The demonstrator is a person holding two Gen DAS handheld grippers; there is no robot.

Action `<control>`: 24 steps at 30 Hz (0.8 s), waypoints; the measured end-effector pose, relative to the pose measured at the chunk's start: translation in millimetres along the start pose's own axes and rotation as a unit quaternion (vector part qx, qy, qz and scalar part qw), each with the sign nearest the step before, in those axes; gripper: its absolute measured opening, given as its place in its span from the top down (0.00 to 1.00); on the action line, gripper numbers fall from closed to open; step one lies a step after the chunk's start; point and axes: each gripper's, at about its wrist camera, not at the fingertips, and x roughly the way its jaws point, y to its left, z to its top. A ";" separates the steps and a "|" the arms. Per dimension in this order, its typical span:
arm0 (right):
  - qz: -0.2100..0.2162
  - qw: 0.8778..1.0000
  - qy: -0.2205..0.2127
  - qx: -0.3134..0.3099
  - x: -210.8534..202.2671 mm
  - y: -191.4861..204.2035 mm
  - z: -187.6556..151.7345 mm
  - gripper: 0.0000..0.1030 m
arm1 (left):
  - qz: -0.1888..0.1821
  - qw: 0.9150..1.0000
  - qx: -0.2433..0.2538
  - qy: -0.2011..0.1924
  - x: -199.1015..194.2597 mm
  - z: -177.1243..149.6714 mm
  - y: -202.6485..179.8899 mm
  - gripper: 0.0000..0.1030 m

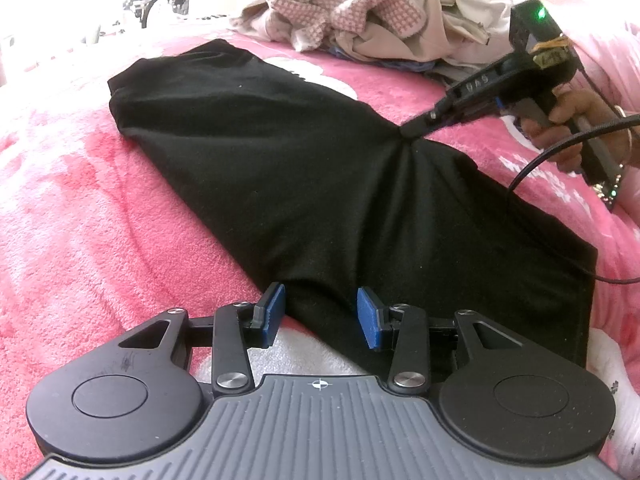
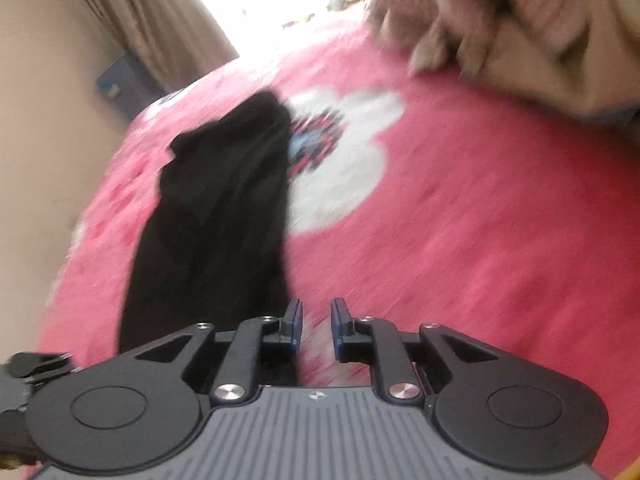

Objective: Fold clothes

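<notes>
A black garment (image 1: 280, 168) lies spread lengthwise on a pink blanket (image 1: 80, 200). My left gripper (image 1: 321, 316) is open, its blue pads either side of the garment's near edge. My right gripper (image 1: 412, 130) shows in the left wrist view at the garment's right edge, where the cloth puckers toward its tip. In the blurred right wrist view, my right gripper (image 2: 316, 324) has a narrow gap between its pads with pink blanket (image 2: 480, 240) showing through it. The black garment (image 2: 216, 216) lies to its left there.
A heap of unfolded clothes (image 1: 360, 12), pink-checked and beige, sits at the far side of the bed and shows in the right wrist view (image 2: 520, 32). A black cable (image 1: 560, 148) trails from the right gripper. Curtains (image 2: 140, 12) hang beyond the bed.
</notes>
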 end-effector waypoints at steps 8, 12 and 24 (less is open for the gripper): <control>0.056 0.994 0.018 -0.095 15.6 25.6 3.8 0.82 | -0.001 1.000 0.004 0.002 -0.6 1.1 -0.2 0.61; 0.000 0.993 0.025 -0.111 30.2 22.0 13.7 0.83 | -0.002 1.000 0.000 0.006 -3.8 3.8 0.4 0.61; 0.038 0.970 -0.069 -0.228 76.4 100.7 113.2 0.76 | 0.025 0.998 -0.035 -0.052 -21.1 49.3 32.0 0.61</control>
